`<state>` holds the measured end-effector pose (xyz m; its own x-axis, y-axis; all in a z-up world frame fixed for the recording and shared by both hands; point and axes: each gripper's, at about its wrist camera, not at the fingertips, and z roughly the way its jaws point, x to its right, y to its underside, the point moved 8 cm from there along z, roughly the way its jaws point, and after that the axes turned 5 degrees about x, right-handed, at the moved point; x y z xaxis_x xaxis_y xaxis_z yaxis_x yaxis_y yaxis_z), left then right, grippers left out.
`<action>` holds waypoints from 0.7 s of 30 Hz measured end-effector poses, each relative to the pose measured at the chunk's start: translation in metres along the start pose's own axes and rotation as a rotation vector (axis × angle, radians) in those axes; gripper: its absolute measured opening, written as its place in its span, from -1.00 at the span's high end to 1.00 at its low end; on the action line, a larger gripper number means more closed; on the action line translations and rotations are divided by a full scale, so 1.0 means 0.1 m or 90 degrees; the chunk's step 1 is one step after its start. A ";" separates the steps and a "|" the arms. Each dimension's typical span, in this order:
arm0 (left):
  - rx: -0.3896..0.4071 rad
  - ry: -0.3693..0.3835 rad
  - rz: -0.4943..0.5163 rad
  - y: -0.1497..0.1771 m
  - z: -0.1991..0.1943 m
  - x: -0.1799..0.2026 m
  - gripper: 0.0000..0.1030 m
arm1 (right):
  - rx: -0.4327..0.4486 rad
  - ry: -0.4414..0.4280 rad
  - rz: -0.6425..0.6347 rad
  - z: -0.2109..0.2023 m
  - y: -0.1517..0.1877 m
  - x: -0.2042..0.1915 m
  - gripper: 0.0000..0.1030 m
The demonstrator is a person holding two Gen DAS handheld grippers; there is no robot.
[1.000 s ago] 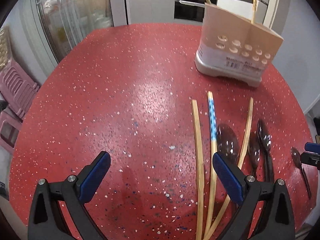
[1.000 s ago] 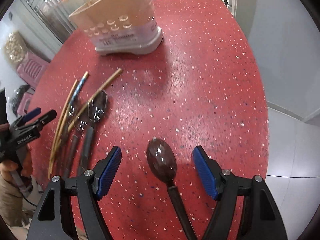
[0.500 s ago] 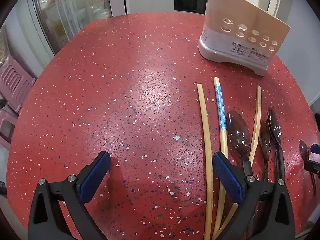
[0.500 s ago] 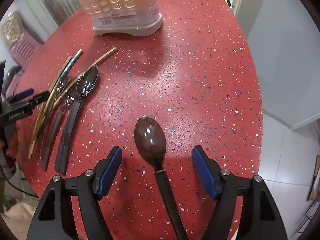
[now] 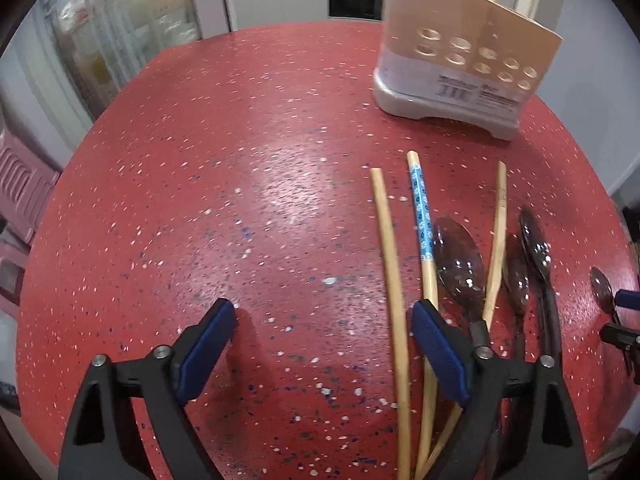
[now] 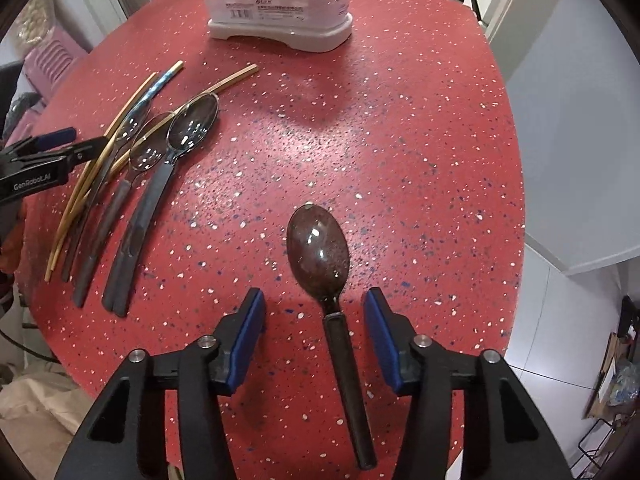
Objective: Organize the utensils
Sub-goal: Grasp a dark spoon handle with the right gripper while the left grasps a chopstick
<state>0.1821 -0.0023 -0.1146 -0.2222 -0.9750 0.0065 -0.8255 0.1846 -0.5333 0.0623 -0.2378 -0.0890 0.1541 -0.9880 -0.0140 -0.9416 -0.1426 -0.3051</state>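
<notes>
Table [image 6: 400,120]: red speckled top, round-edged; all the utensils lie on it.
Lone spoon [image 6: 320,248]: dark, lying flat apart from the other utensils, bowl pointing away from the right gripper, handle running back toward the camera.
Right gripper [image 6: 314,320]: pointed steeply down over the lone spoon; the neck, where bowl meets handle, sits in the gap, nearer the right-hand pad. Jaws are closing with the spoon between them, but a strip of table shows on both sides, so the pads do not touch it.
Left gripper [image 5: 324,332]: jaws spread wide, nothing between them but bare table; nothing held.
Chopsticks [image 5: 390,260]: three, lying lengthwise just beside the left gripper's right finger; the middle one has a blue patterned end [image 5: 422,216]. Near ends pass under that finger in the left wrist view; contact cannot be told.
Spoon cluster [image 6: 160,168]: three dark-handled spoons side by side with the chopsticks, partly overlapping them, well left of the lone spoon.
Holder [image 5: 460,64]: beige, holed wall on a grey base, upright at the table's far side beyond the chopstick tips; thin sticks rise from its top.
</notes>
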 end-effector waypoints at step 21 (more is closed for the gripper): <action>-0.011 0.073 0.055 0.00 -0.25 0.45 0.39 | 0.042 -0.082 0.015 -0.23 0.00 -0.07 1.00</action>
<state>0.1594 -0.0427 -0.0931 -0.3504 -0.9348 0.0581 -0.8094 0.2710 -0.5209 0.0545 -0.2322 -0.0671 0.1732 -0.9746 -0.1423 -0.9242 -0.1108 -0.3654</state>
